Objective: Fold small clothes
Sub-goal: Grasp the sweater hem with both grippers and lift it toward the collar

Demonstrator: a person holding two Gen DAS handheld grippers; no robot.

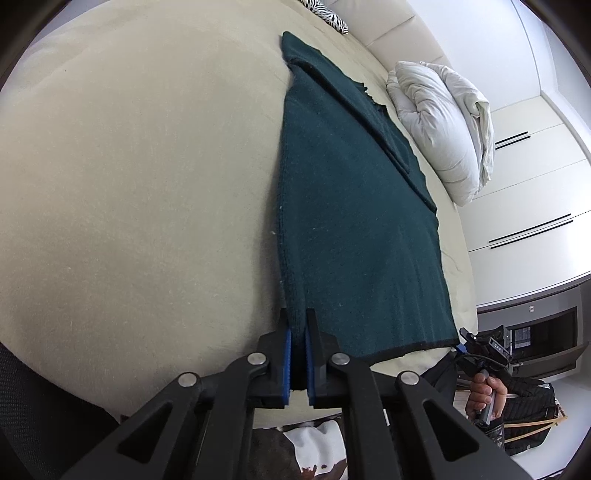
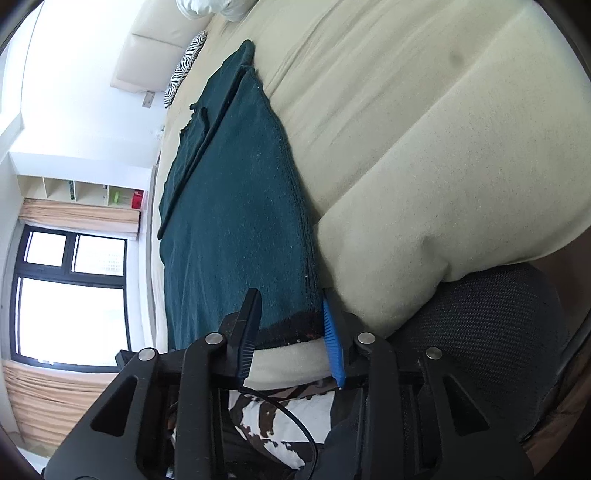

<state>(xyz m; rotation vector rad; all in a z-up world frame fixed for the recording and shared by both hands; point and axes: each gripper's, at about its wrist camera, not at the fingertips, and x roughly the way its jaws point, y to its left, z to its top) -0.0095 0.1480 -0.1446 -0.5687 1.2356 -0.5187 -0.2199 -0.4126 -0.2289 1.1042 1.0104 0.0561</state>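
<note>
The green garment [image 1: 354, 221] is laid flat on the bed [image 1: 129, 184], its 6 o'clock hem corners being pinched by the closed left gripper [image 1: 298, 332] and straddled, unclamped, by the right gripper [image 2: 290, 314].

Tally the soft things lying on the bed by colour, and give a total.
Dark green knitted garment: 1
White puffy folded duvet: 1
Black-and-white zebra-striped cushion: 1
Total: 3
</note>
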